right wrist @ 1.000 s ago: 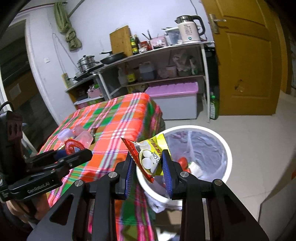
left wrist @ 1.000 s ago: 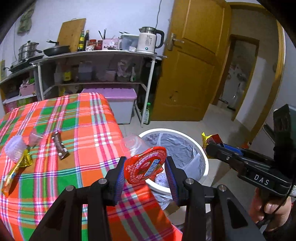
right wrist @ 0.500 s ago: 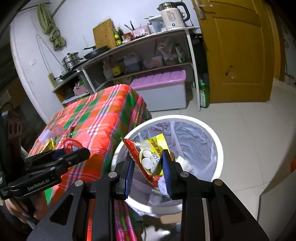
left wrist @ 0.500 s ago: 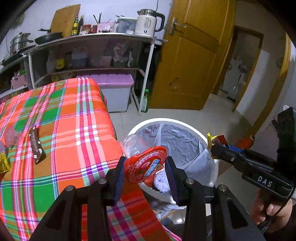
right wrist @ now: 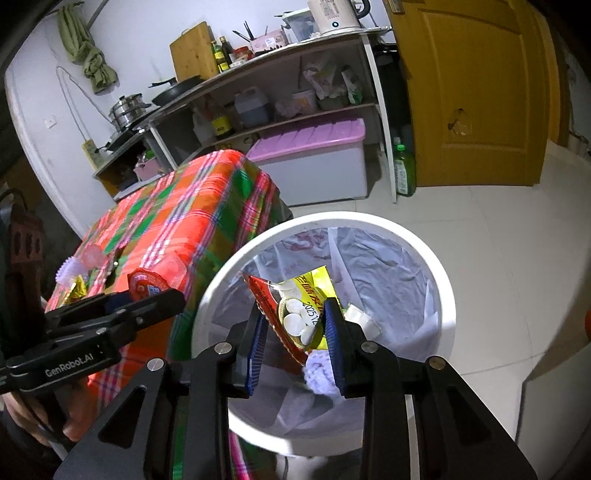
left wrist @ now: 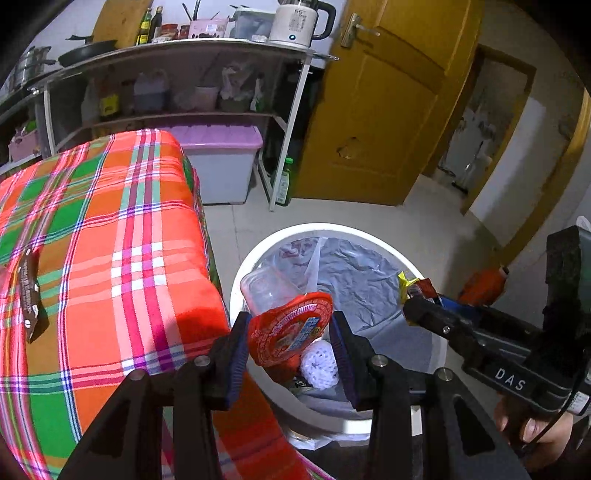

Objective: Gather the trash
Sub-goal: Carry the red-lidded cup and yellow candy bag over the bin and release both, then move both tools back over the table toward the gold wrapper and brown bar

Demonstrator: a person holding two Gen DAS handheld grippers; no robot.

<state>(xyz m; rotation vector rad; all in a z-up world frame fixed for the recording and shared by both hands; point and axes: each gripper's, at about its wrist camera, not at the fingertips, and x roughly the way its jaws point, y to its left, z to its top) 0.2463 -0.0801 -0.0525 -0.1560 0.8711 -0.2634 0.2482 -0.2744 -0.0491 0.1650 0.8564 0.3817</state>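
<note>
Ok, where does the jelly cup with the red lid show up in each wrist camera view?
Left wrist view: the jelly cup sits bottom centre, between the left hand-held gripper's fingers, over the bin's near edge.
Right wrist view: the same cup is at left, poking from the tip of that hand-held gripper, in front of the plaid tablecloth.
Shared landmark: the white trash bin.

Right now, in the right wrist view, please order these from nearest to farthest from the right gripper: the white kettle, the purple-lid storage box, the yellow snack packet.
1. yellow snack packet, between the right gripper fingers, over the bin.
2. purple-lid storage box, on the floor under the shelves.
3. white kettle, on the top shelf.
</note>
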